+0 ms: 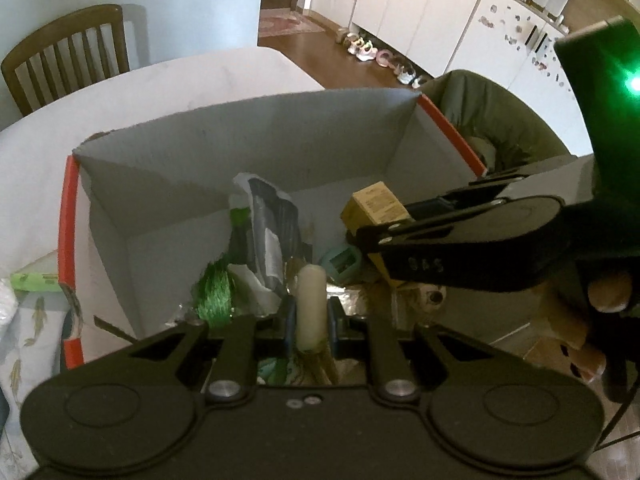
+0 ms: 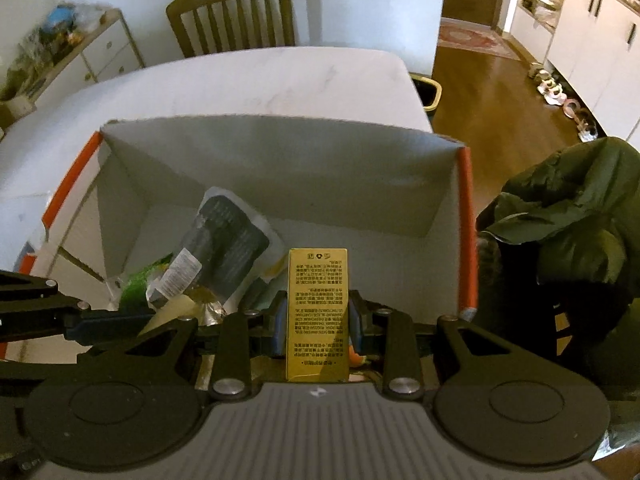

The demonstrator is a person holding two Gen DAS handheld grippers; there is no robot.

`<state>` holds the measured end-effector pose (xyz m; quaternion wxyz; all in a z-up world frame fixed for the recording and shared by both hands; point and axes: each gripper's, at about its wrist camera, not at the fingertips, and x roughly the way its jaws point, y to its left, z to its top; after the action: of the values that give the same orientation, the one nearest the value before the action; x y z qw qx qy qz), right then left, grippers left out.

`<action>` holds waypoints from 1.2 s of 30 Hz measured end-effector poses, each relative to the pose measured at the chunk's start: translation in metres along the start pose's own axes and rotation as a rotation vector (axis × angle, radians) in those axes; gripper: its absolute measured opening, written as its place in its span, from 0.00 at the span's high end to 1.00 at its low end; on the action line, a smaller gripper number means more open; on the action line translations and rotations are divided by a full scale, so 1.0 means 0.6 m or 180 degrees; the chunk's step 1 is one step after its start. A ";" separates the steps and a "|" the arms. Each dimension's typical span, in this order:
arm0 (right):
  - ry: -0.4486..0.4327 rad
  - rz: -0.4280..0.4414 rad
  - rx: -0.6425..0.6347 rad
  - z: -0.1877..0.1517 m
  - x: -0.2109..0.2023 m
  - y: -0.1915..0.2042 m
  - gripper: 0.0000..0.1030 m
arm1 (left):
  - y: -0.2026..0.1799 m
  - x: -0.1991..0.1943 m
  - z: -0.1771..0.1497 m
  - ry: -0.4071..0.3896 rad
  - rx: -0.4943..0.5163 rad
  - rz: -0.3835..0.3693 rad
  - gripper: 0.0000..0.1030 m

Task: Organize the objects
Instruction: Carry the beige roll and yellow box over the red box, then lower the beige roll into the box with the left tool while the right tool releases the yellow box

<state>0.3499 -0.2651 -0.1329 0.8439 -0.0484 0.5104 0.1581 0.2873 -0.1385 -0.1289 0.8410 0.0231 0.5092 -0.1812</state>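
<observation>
1. left gripper (image 1: pixel 311 312): jaws clamped on a cream cylinder (image 1: pixel 310 304), held upright over the near edge of the cardboard box (image 1: pixel 248 136)
2. right gripper (image 2: pixel 316 320): jaws clamped on a yellow carton (image 2: pixel 317 312), printed face up, over the near right part of the box
3. box contents: dark pouch (image 2: pixel 224 244) at centre left, green packet (image 1: pixel 216 292) near left, teal item (image 1: pixel 340 264) near centre
4. box stands on the white table (image 2: pixel 240 80); wooden chair (image 2: pixel 236 16) at the far side
</observation>
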 end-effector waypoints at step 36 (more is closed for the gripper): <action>-0.0250 0.0236 -0.0001 -0.023 -0.094 0.000 0.57 | 0.004 -0.026 -0.002 -0.0094 -0.0189 0.0011 0.42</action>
<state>0.3140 -0.2808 -0.0900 0.8568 -0.0232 0.4783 0.1911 0.2804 -0.1316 -0.1162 0.8491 -0.0037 0.5018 -0.1650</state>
